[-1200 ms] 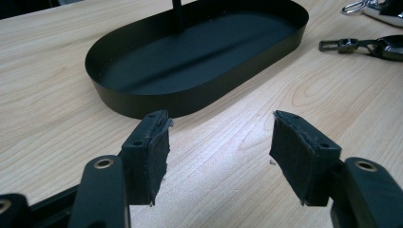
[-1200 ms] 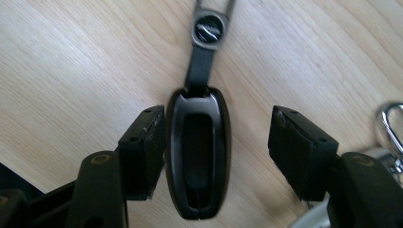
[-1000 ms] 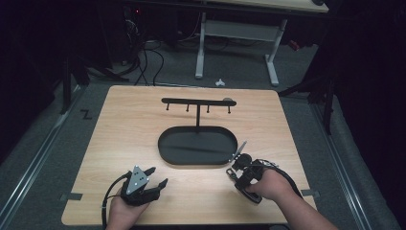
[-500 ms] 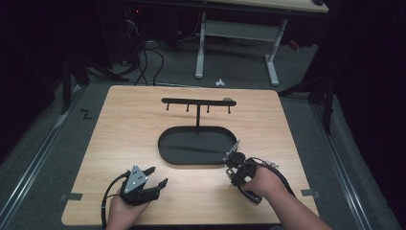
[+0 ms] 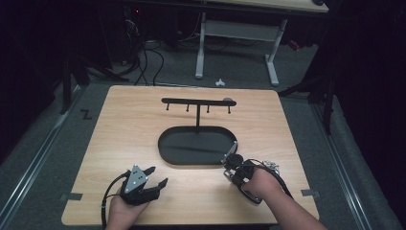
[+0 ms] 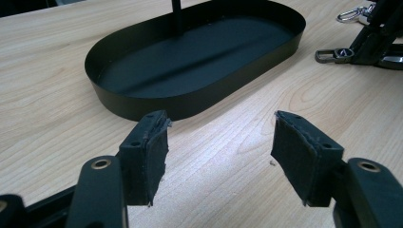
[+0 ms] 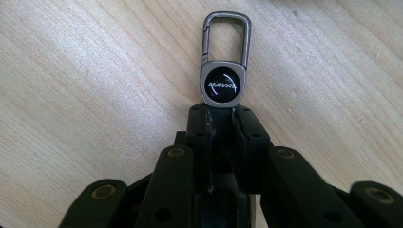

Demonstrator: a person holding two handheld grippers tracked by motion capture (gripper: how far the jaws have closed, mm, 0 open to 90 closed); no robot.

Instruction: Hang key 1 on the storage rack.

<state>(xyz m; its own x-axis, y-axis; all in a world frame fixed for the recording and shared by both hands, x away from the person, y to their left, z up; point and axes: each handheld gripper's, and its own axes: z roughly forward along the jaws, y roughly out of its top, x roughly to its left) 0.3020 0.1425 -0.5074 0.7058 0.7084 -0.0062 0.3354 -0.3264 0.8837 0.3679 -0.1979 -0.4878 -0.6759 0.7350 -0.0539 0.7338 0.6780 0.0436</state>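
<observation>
Right gripper (image 7: 223, 111), seen at lower centre of the right gripper view: jaws pressed together, pinching the lower end of a grey key clip (image 7: 224, 71). Clip jutting straight up from the jaw tips toward the top of the frame, snap hook open-looped at its top, a round black badge with white lettering just above the pinch. Bare wooden table (image 7: 85, 71) behind it.

In the high view, the same right gripper (image 5: 231, 160) at lower right of centre, tips just beside the right end of the black oval tray (image 5: 165, 155), the clip (image 5: 231, 152) a small pale sliver at the tray's rim. A little pile of shiny metal pieces (image 5: 271, 166) close to the right of the hand.

Left gripper (image 6: 218, 137) at the bottom of the left gripper view: jaws spread wide, nothing between the pads, only tabletop. Tray (image 6: 190, 102) across the upper middle of that frame, the clip (image 6: 332, 55) at upper right, held low over the wood.

In the high view, left gripper (image 5: 155, 176) at lower left, well apart from the tray. A thin post rising from the tray to a black bar with small hooks (image 5: 196, 101) across the upper middle.
</observation>
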